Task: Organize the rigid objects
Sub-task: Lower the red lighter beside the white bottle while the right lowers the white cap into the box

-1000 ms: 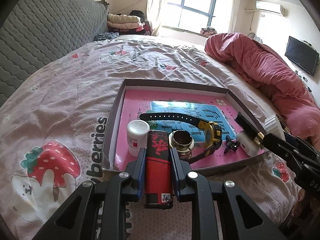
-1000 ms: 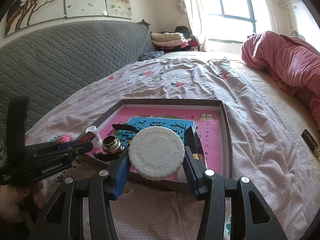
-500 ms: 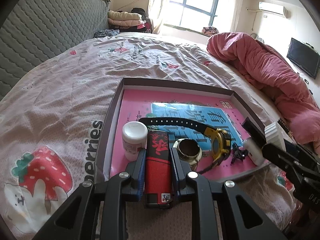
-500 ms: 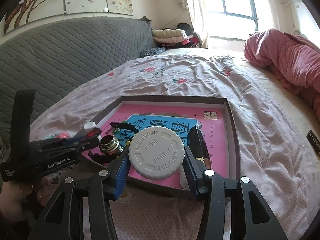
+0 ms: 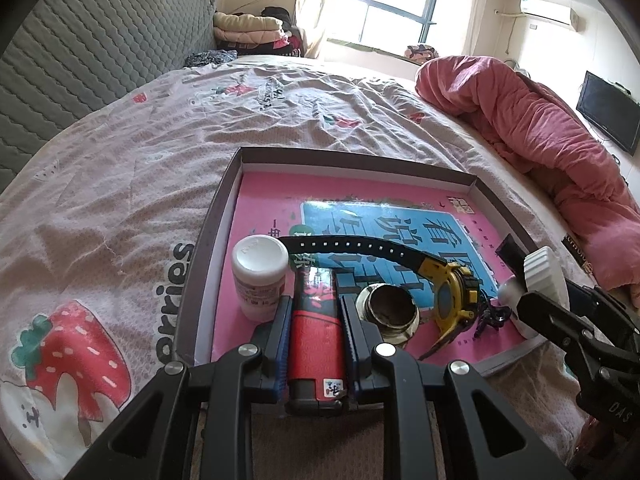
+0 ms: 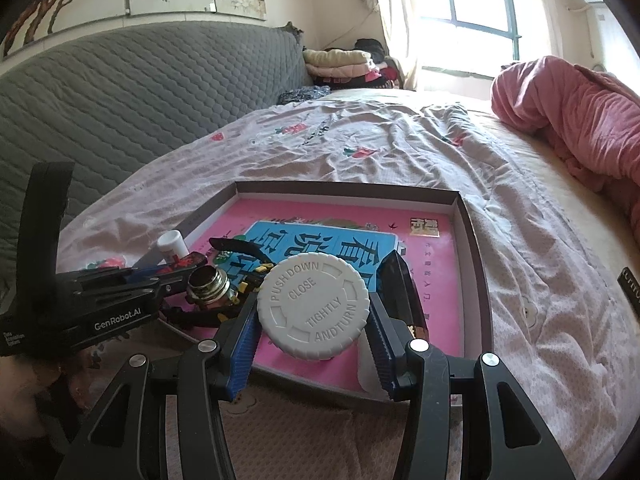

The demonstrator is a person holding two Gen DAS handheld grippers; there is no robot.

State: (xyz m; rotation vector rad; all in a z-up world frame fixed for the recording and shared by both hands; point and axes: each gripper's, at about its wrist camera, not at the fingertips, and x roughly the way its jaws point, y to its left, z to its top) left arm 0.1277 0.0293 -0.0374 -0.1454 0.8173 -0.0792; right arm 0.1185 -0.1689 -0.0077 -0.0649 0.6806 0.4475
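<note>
My left gripper [image 5: 314, 312] is shut on a red and black lighter [image 5: 316, 332] over the near edge of a shallow brown tray [image 5: 352, 160] with a pink floor. In the tray lie a small white pill bottle [image 5: 260, 276], a metal screw cap [image 5: 390, 314] and a yellow watch with a black strap [image 5: 452, 300]. My right gripper [image 6: 314, 320] is shut on a white bottle by its "PUSH DOWN" cap [image 6: 314, 306], held over the tray's near right part; it shows at the right in the left wrist view [image 5: 544, 276].
The tray lies on a bed with a strawberry-print sheet [image 5: 120, 184]. A rolled pink quilt [image 5: 540, 132] lies at the right. A grey quilted headboard [image 6: 140, 92] stands at the left. A dark flat object [image 6: 400, 288] stands beside the white cap.
Both grippers have moved forward over the tray's near edge with their objects still held. The tray looks nearer and larger in both views.
</note>
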